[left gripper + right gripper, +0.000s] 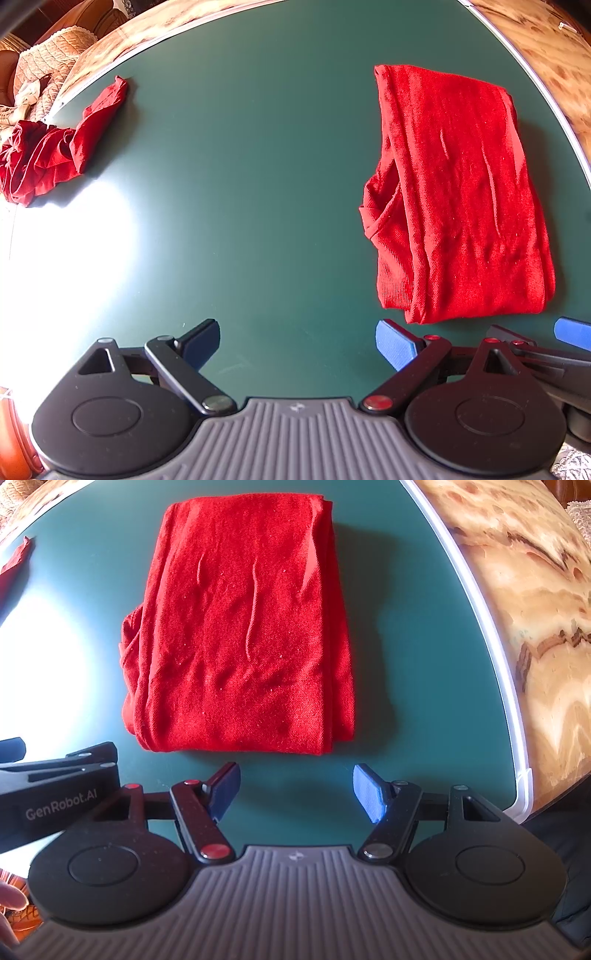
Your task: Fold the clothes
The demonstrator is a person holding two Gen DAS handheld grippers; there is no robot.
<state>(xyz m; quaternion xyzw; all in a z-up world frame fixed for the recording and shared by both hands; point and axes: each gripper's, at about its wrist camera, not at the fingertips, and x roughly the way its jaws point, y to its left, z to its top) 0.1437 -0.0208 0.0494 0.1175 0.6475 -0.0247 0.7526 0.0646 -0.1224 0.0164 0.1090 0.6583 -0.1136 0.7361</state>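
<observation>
A folded red garment [458, 199] lies flat on the dark green table [258, 184], at the right in the left wrist view and centred in the right wrist view [243, 627]. A second red garment [55, 147] lies crumpled at the table's far left edge; only its tip [14, 565] shows in the right wrist view. My left gripper [297, 343] hangs open over bare table, left of the folded garment. My right gripper [295, 790] hangs open just short of the folded garment's near edge, touching nothing. Both point down at the table.
The table's pale rim [491, 635] curves along the right, with marbled floor [535, 609] beyond. Strong glare [55, 266] whitens the table's left part. A quilted sofa [48, 55] stands past the far left edge. The left gripper's body [55, 794] shows beside my right one.
</observation>
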